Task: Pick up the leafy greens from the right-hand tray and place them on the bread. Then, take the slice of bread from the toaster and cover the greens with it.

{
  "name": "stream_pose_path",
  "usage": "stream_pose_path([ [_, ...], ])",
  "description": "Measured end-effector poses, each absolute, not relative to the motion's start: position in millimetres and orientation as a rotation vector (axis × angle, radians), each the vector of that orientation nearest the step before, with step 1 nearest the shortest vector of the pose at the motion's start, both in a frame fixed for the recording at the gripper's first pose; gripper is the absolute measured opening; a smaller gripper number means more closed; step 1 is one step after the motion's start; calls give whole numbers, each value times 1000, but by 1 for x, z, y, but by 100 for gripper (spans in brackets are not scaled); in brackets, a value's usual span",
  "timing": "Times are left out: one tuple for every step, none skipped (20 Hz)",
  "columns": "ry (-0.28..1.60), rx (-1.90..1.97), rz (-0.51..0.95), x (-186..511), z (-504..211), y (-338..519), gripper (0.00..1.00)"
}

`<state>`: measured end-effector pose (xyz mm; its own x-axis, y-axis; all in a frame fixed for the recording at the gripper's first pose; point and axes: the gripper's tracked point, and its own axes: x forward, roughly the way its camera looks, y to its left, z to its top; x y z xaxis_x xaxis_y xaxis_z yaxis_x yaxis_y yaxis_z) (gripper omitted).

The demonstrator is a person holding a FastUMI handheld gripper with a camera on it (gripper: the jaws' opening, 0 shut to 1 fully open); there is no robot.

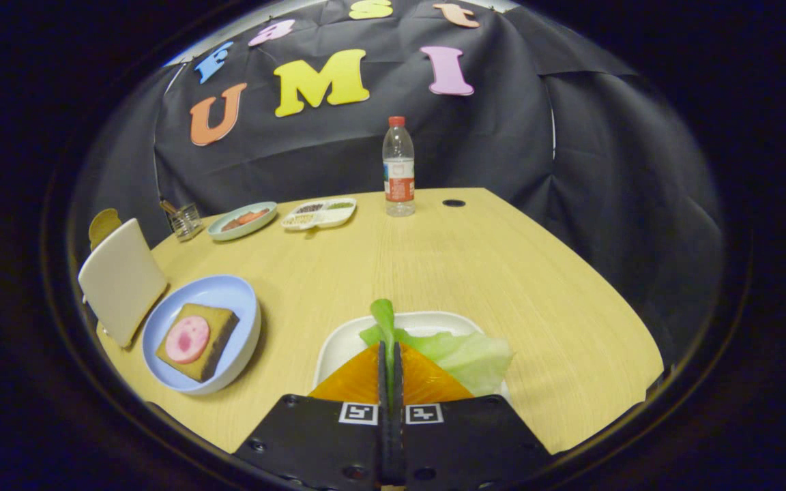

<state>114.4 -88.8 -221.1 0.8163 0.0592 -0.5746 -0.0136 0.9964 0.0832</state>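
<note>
My gripper [389,346] is shut on the leafy greens [468,356], with a thin edge of leaf pinched between the two fingers and a leaf tip sticking up just past them. The rest of the pale green leaf spreads to the right over the white tray [336,344], right under the fingers. To the left, a blue plate [229,292] holds a slice of brown bread [210,354] topped with a round pink slice. Left of that plate stands the white toaster [123,279], and a slice of bread [103,225] pokes up behind its top.
At the far side of the wooden table [475,273] stand a water bottle [398,167], a white divided dish [318,213], a green plate with food [243,220] and a small glass jar [185,219]. The table's right edge drops off near the tray.
</note>
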Motion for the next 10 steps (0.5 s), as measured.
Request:
stream_pose_path([
  [594,83,37,114,-213,-88,0],
  [573,92,34,114,-205,-88,0],
  [555,102,34,113,-196,-87,0],
  [539,110,38,112,-189,-84,0],
  [524,116,44,111,-181,-80,0],
  [510,118,51,110,-173,-75,0],
  [499,118,59,108,-167,-69,0],
  [487,119,69,107,-161,-63,0],
  [477,127,80,105,-154,-56,0],
  [468,141,92,104,-149,-47,0],
])
